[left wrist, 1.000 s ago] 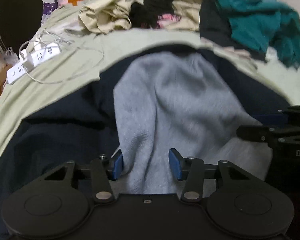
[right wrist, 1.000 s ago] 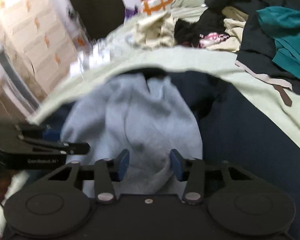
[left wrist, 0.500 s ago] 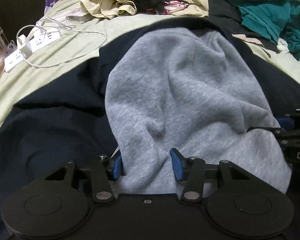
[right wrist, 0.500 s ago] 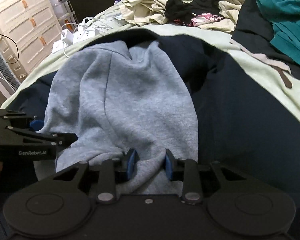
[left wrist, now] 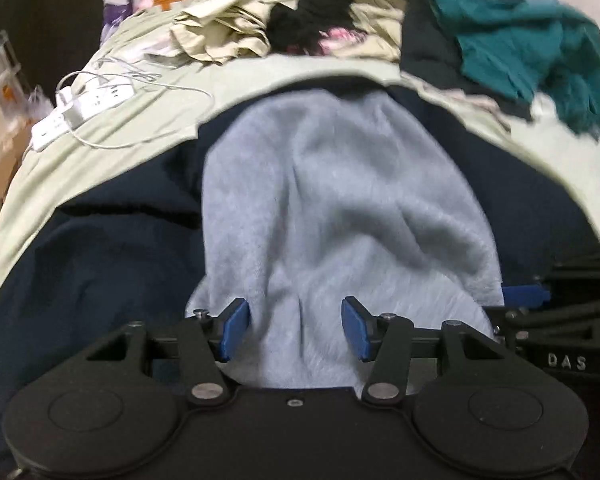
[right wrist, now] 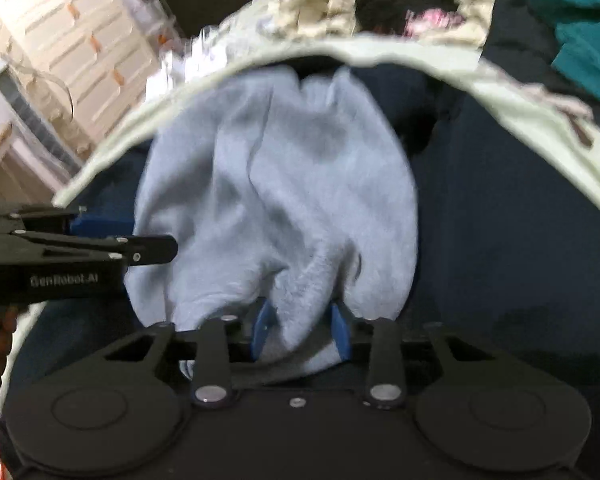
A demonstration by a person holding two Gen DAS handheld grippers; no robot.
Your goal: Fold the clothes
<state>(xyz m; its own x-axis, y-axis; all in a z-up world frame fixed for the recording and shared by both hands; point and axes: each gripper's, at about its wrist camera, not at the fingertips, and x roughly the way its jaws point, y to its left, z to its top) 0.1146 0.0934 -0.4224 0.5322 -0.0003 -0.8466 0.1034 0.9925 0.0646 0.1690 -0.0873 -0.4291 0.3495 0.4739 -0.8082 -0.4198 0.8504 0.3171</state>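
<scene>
Holding both tongs angled down over bed: right tongs (right wrist: pixel 299 334) clamped on grey garment's (left wrist: pixel 340 208) near hem; left tongs (left wrist: pixel 296 328) just been opening, pads apart w/ cloth between.

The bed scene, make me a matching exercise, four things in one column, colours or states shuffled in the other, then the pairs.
Things:
1. sweatshirt
2. power strips
3. crumpled garment at far right
4. right tongs

Colours or states:
A. teal
B. pinching a fold of fabric
C. light grey
D. white, cords attached

Pairs: 1-C, 2-D, 3-A, 4-B
</scene>
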